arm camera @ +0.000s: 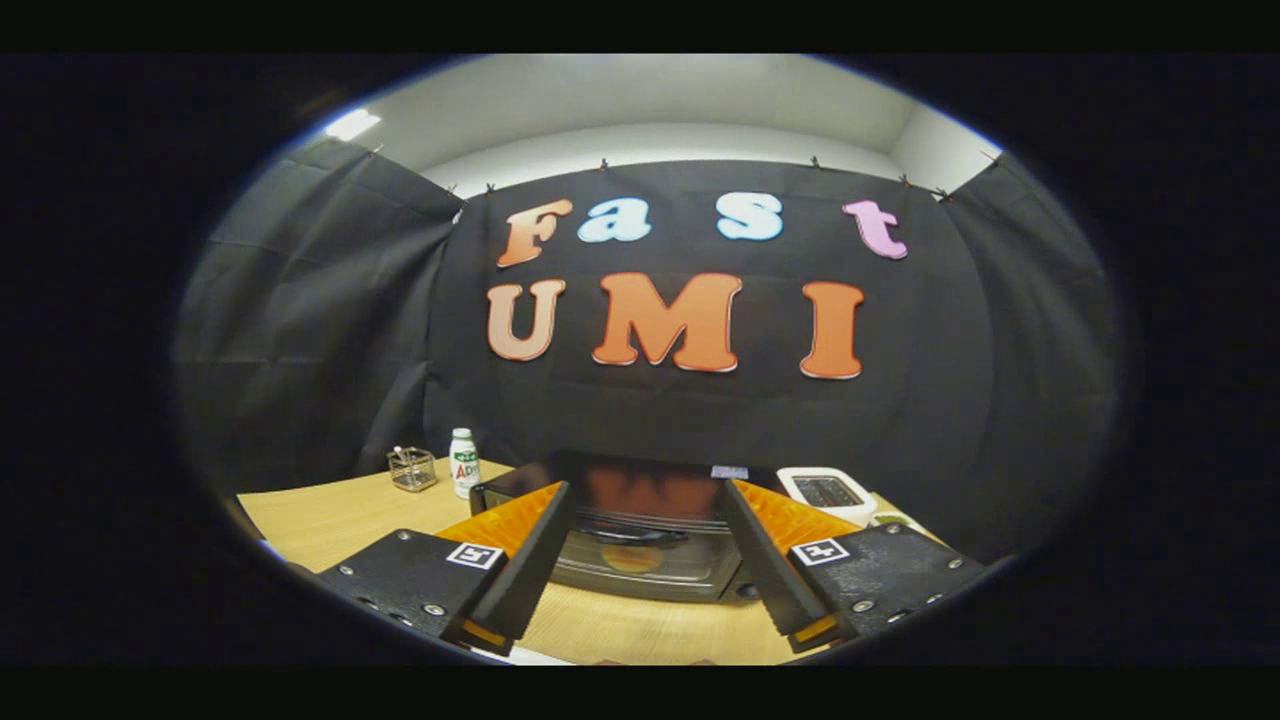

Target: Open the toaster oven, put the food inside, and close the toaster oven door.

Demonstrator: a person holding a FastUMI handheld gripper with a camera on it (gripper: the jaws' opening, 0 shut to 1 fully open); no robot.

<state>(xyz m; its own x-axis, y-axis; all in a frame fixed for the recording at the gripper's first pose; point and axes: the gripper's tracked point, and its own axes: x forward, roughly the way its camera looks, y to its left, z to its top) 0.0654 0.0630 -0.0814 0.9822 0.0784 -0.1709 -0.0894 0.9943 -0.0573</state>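
Black glass-fronted toaster oven, door shut, facing gripper, long axis crosswise | white bottle behind-left | white appliance right | fingers apart, empty.

The gripper view looks forward along the two fingers of the gripper, which stand wide apart and empty, from just above the wooden counter. It faces the closed toaster oven near ahead, between the fingers, with the booth's black cloth wall beyond.
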